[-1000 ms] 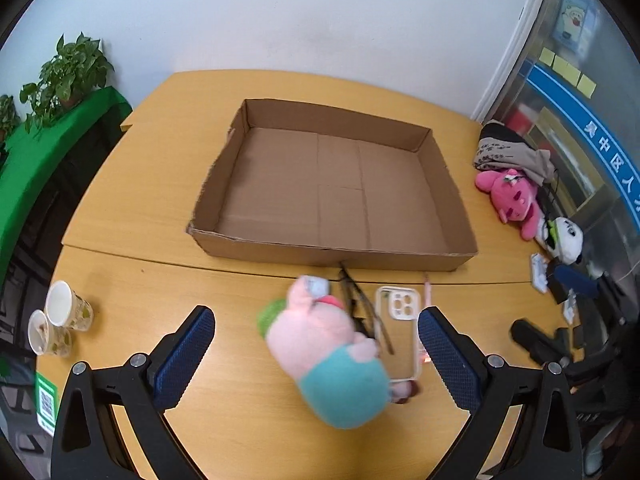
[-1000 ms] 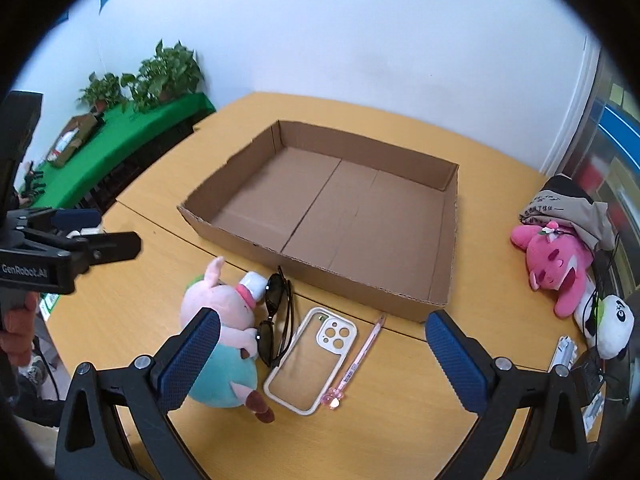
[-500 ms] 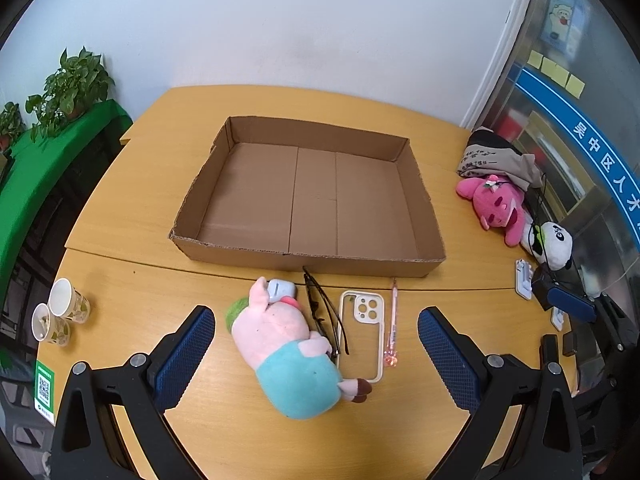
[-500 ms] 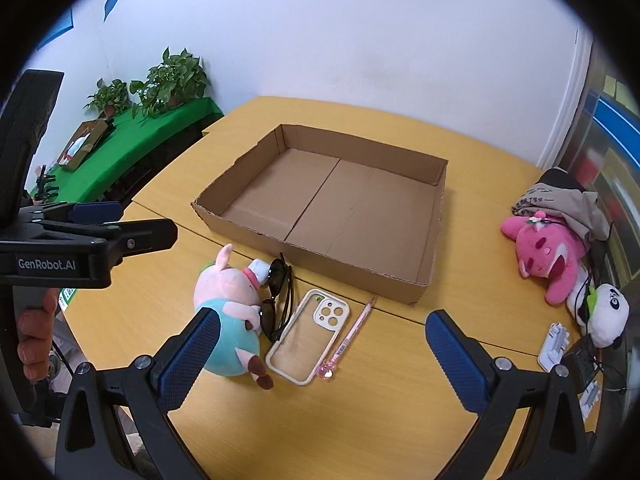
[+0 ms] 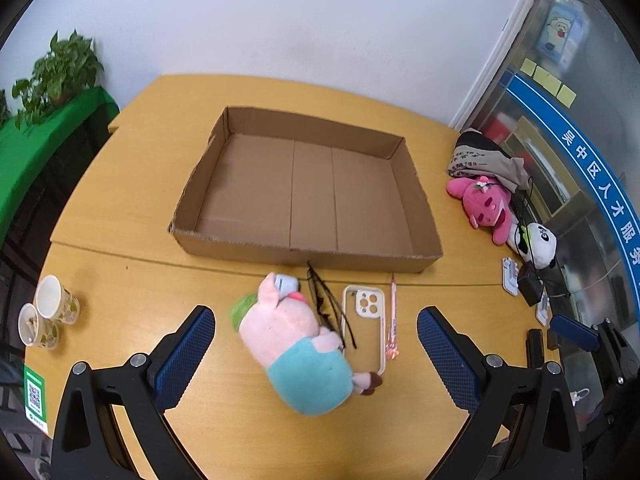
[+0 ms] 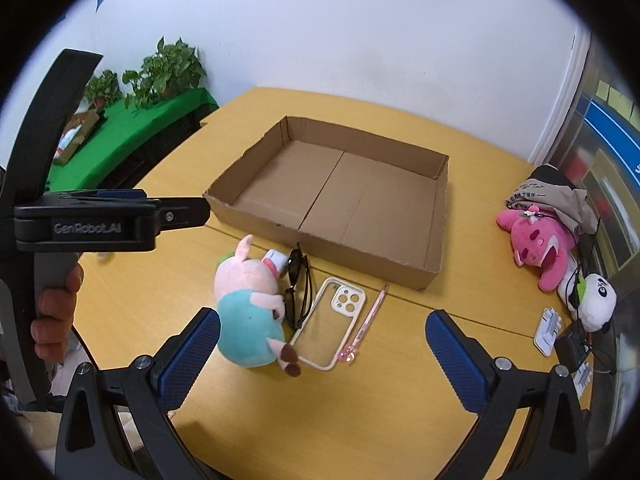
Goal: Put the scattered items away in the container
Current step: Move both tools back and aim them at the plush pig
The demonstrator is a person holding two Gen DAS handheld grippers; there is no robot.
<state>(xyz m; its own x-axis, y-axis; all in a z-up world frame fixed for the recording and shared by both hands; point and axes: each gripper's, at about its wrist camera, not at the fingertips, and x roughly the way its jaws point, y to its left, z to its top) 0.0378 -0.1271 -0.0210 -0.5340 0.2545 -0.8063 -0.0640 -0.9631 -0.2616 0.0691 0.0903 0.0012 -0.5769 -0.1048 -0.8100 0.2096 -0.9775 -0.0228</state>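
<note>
1. We hold both tongs above the yellow wooden desk [image 5: 120, 280] with nothing in them: the left tongs [image 5: 316, 344] stand wide apart over the pink pig plush toy in a teal outfit [image 5: 296, 344], and the right tongs [image 6: 322, 344] are just as wide apart, hanging over the same cluster.
2. The shallow brown cardboard box [image 5: 308, 196] sits empty at 12 o'clock from the toy. All four scattered items lie in a row just in front of its near wall.
3. From the toy toward 3 o'clock we find the black folded sunglasses [image 5: 326, 304] touching its side, then the clear phone case with a cream rim [image 5: 364, 320], then the thin pink pen [image 5: 393, 320].
4. We judge the plush the best first pick for the left tongs, since it is the bulkiest piece and already lies between the pads.
5. We would lower straight down and close across the teal belly, where the body is soft and broad, not on the head.
6. The toy's arm appears to rest against the sunglasses, so we lift vertically before moving toward 12 o'clock, or we may drag them along.
7. We clear the near box wall fully before letting go.
8. The right tongs could meanwhile take the pen, gripping across its barrel.
</note>
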